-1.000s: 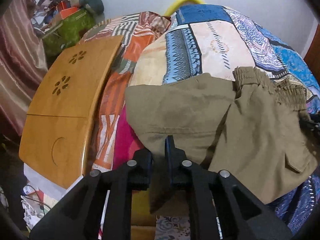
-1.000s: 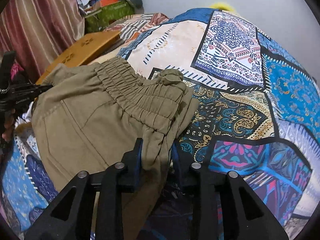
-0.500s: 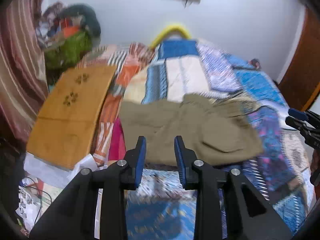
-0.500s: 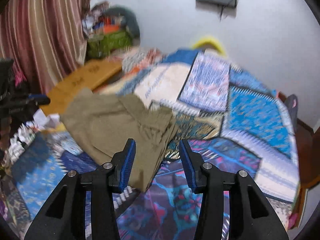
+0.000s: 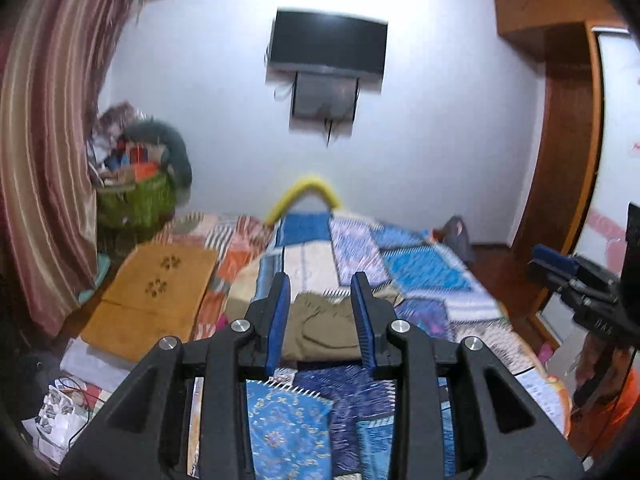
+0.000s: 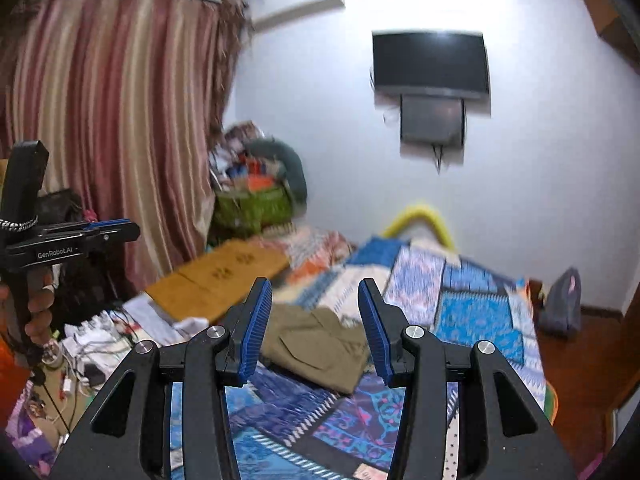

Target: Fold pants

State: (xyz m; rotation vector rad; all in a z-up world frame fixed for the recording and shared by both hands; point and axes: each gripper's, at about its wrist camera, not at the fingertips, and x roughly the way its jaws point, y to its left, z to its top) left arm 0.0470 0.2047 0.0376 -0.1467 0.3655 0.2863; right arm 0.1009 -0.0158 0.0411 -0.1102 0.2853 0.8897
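The pants [image 6: 316, 344] lie folded on the near part of the bed [image 6: 476, 304]. Left gripper [image 5: 320, 320] and right gripper [image 6: 316, 332] are open, empty. Soft, light cloth; pinch at folded edges.

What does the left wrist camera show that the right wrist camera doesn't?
Only the left wrist view shows the wooden wardrobe and the right claw from the side. Only the right wrist view shows the cable clutter on the floor and the left claw from the side. Both show the folded olive pants on the patchwork bedspread, the wall TV, the striped curtain and the wooden lap table.
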